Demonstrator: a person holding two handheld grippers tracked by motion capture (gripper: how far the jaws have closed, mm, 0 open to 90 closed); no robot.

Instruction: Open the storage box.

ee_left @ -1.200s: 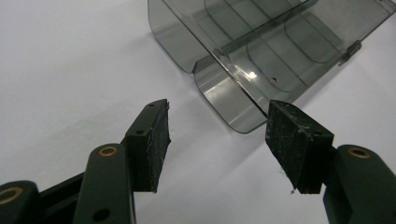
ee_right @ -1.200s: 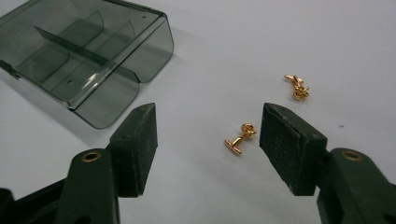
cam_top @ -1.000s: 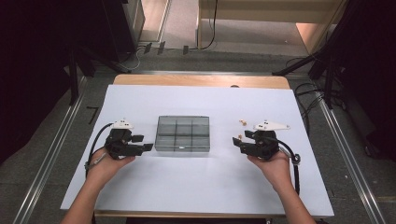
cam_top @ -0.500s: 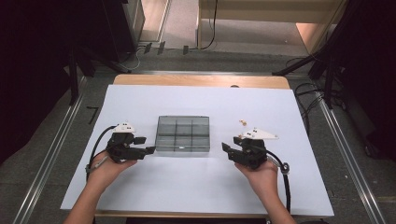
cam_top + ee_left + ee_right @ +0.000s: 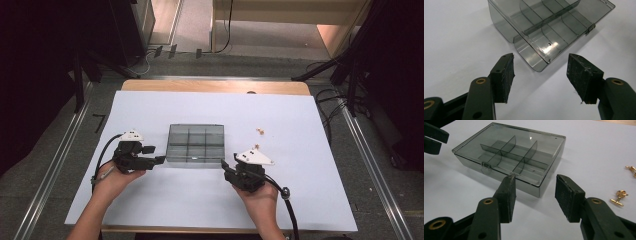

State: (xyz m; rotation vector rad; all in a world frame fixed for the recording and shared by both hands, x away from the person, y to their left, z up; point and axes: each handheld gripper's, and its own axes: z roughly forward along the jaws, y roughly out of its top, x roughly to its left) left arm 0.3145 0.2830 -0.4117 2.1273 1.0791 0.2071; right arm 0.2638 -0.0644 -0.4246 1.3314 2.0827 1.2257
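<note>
At the near right corner of the closed box [image 5: 195, 144] in the middle of the bench [image 5: 150, 110], the right hand-held gripper [image 5: 226, 165] has moved in from the right, jaws apart, while the left hand-held gripper [image 5: 159, 159] waits open at the near left corner, so both seem set to open it.

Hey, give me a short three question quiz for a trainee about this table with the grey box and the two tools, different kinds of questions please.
1. True or false: the lid of the compartment box is shut.
2. The left tool is: A open, empty; B shut on the box; C holding an earring.
3. On which side of the box do the gold earrings lie, seen from the person?

Key
1. True; its front latch sits closed.
2. A.
3. The person's right, on the white table cover, beyond the right tool.
</note>
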